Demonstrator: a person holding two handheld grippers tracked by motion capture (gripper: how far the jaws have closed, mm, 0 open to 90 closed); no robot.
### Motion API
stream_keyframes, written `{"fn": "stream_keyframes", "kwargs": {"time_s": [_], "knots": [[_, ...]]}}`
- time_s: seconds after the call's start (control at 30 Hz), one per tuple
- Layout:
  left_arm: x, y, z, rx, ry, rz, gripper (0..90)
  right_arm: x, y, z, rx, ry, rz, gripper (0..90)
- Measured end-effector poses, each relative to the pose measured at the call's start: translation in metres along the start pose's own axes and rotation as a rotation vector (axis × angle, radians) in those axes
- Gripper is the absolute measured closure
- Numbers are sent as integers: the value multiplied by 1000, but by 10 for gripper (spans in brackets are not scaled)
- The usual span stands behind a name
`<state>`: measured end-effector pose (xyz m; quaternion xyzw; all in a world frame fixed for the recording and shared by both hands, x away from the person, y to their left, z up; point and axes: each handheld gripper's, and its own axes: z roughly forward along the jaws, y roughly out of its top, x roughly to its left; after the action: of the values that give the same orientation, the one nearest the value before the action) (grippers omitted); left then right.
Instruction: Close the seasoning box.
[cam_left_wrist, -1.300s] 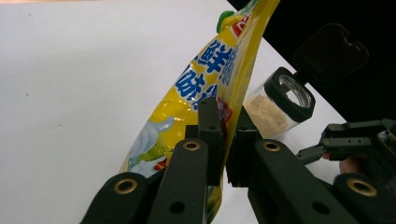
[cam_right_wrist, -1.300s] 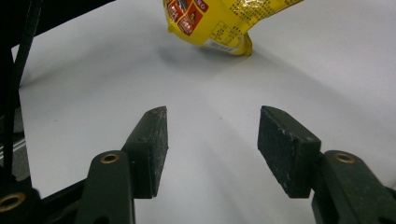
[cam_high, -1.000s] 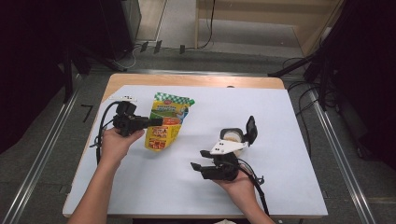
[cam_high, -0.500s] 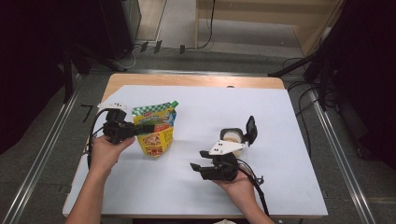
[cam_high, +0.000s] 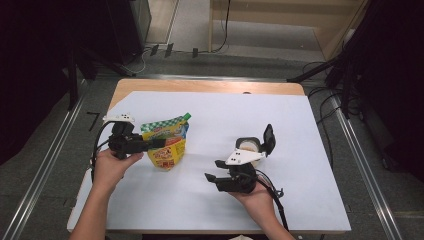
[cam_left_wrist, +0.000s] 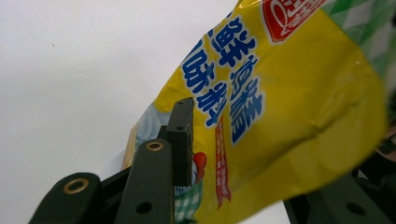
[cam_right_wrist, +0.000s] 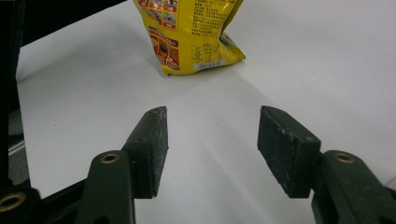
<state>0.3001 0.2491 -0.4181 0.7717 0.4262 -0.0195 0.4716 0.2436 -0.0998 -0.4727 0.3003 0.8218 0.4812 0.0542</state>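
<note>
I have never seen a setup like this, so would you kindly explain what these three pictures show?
A person sits at a white table with a hand-held two-jaw gripper in each hand. One picture looks down from above; the others come from cameras riding on each gripper. The left gripper is shut on a yellow pouch with a green cap, held upright with its bottom on the table. The right gripper is open with nothing between its jaws, pointing toward the pouch. Behind it stands a small container with a black flip lid.

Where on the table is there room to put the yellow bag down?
The white table cover is bare along the far edge and its far right corner, and between the seasoning pouch and the right gripper. It is crowded by the left gripper holding the pouch.
</note>
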Motion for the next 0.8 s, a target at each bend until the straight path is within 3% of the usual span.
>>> {"fn": "stream_keyframes", "kwargs": {"time_s": [0.33,0.53,0.63,0.8], "knots": [[-2,-1,-10,5,35,-8,580,-1,0,1,19,1,14,445],[-6,-2,-18,35,68,6,541,-4,0,-2,22,-3,19,446],[-9,-1,-23,37,63,14,538,-5,1,-2,23,-3,25,446],[-5,-2,-30,33,49,-7,523,-5,2,-2,46,-2,27,448]]}}
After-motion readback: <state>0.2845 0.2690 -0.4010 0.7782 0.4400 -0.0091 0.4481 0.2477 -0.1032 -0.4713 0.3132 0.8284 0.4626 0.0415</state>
